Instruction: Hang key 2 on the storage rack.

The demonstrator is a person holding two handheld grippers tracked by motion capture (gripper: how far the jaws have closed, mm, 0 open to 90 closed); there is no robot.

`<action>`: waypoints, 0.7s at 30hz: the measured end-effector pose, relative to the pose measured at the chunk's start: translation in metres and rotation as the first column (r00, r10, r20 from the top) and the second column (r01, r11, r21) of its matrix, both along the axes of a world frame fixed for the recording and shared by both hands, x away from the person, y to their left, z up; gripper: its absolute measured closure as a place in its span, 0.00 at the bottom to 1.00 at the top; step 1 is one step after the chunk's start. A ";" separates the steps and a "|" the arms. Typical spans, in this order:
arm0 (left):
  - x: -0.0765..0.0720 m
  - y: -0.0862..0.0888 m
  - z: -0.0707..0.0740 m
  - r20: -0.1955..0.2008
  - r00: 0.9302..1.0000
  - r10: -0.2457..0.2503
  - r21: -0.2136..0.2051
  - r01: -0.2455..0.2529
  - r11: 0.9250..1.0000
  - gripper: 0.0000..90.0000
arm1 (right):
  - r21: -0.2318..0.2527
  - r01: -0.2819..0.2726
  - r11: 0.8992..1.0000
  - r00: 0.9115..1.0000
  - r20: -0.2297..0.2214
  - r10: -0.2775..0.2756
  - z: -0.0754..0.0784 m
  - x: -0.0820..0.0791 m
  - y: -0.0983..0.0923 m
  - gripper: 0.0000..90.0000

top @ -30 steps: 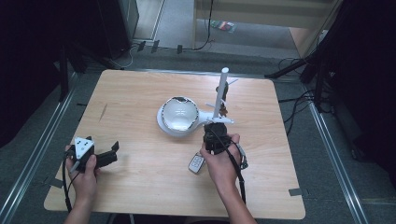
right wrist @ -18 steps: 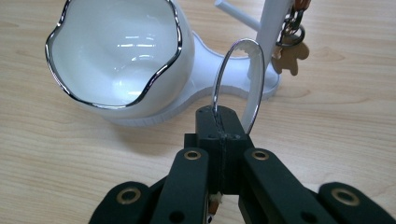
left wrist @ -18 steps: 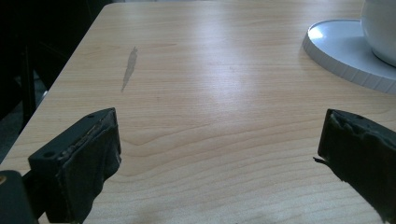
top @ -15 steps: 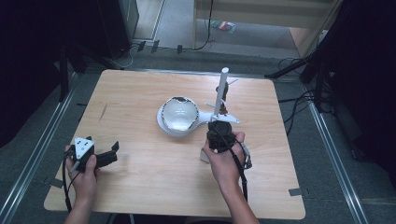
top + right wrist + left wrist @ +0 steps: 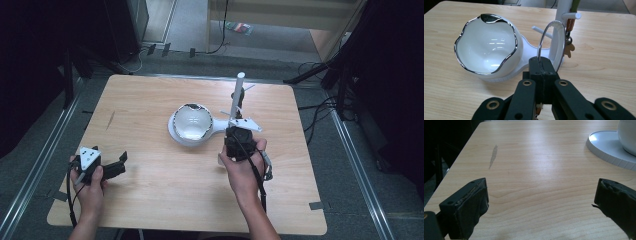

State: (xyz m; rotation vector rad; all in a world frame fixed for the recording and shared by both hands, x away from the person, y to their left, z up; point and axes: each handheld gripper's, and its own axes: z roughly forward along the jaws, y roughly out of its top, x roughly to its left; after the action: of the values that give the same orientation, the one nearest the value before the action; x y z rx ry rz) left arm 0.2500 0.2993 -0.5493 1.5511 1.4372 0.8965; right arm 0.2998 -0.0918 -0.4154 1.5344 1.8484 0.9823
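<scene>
A white bowl [image 5: 192,121] [image 5: 486,47] with a silver wavy rim sits on the round base [image 5: 606,147] of a white stand. The stand's pole [image 5: 238,95] [image 5: 560,25] rises with short pegs [image 5: 571,15]. My right gripper [image 5: 235,131] [image 5: 541,65] is shut on a thin silver ring [image 5: 554,21], held upright just in front of the pole. A brown tag [image 5: 568,48] hangs by the pole from a small ring. My left gripper [image 5: 121,165] [image 5: 540,187] rests open and empty at the table's front left, pointing toward the bowl.
The wooden table [image 5: 150,200] has bare wood between the two hands and along its left side, with a dark streak [image 5: 493,156] in the grain. Metal rails and cables run on the floor around it.
My right hand has risen and drawn closer to the stand. The grey fob that lay on the wood beside it has left that spot. The left hand has kept still.
</scene>
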 end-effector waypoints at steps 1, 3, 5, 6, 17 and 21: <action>0.000 0.000 0.000 0.000 1.000 0.000 0.000 0.000 1.000 0.00 | -0.001 0.003 1.000 1.000 0.007 -0.003 0.001 0.000 -0.001 1.00; 0.000 0.000 0.000 0.000 1.000 0.000 -0.001 0.000 1.000 0.00 | -0.004 0.004 1.000 1.000 0.017 -0.004 0.003 0.000 -0.002 1.00; 0.000 0.000 0.000 0.000 1.000 0.001 -0.001 -0.001 1.000 0.00 | -0.002 0.009 1.000 1.000 0.020 -0.009 0.005 -0.001 -0.003 1.00; 0.000 0.000 0.000 0.000 1.000 0.001 -0.001 -0.001 1.000 0.00 | -0.004 0.008 1.000 1.000 0.024 -0.008 0.005 0.000 -0.004 1.00; 0.000 0.000 0.000 0.000 1.000 0.000 -0.002 0.000 1.000 0.00 | -0.011 0.027 1.000 0.999 0.031 -0.026 0.009 0.009 -0.009 1.00; 0.000 0.000 0.000 0.000 1.000 -0.001 -0.002 0.001 1.000 0.00 | -0.017 0.038 0.999 0.999 0.028 -0.037 0.007 0.014 -0.012 1.00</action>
State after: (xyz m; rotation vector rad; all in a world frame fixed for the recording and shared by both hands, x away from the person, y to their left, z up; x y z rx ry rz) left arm 0.2501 0.2997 -0.5494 1.5500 1.4368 0.8942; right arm 0.3138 -0.1041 -0.4080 1.5322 1.7979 0.9637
